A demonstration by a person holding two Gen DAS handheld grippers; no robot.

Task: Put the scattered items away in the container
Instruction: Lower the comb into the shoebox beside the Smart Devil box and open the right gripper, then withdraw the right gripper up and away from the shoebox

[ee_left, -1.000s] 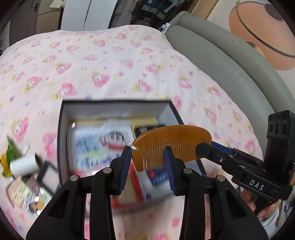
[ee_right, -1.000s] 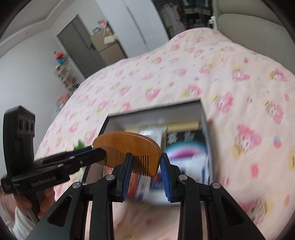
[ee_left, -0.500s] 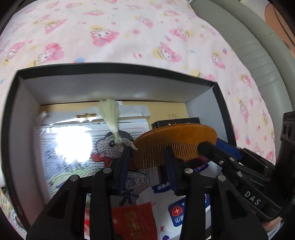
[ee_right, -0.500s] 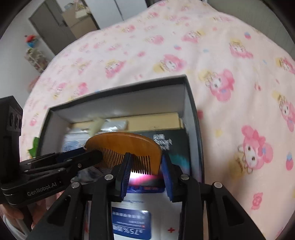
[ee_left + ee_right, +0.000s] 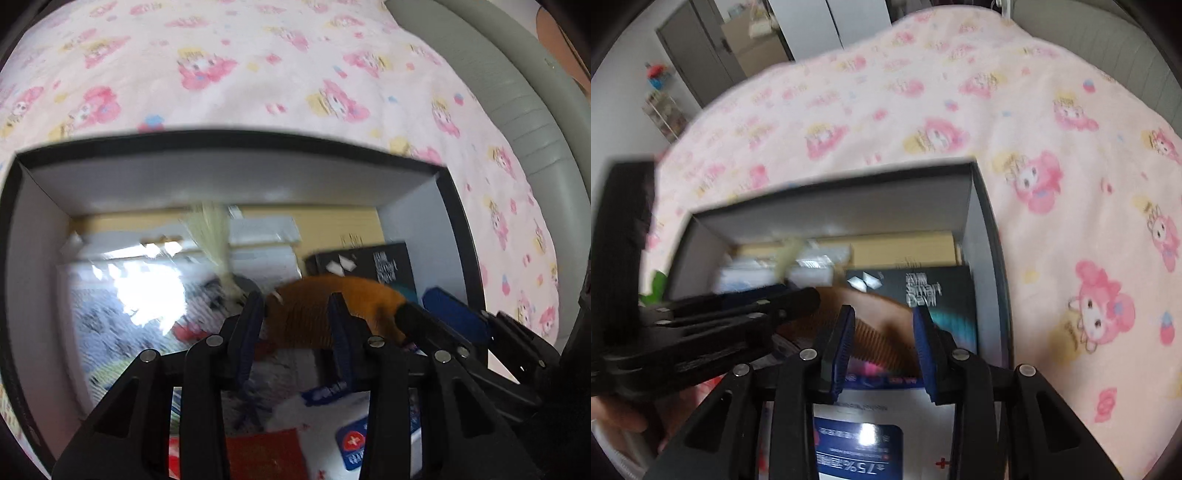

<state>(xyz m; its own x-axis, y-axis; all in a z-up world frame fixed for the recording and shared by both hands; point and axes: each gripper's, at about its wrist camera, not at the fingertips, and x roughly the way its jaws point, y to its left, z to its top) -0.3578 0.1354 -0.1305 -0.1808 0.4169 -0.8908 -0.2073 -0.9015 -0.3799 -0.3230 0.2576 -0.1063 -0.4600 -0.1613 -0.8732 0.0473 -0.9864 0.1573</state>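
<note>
Both grippers are lowered side by side, pointing down and forward. The left gripper (image 5: 295, 321) has its blue-padded fingers (image 5: 251, 332) parted, and so does the right gripper (image 5: 882, 339), whose fingers (image 5: 923, 343) stand apart. Each one's tips reach into the other's view from the side. A hand (image 5: 624, 417) shows behind the left gripper's body.

Orange-brown comb (image 5: 332, 306), black box (image 5: 236, 144), pink cartoon-print bedspread (image 5: 258, 66)
</note>
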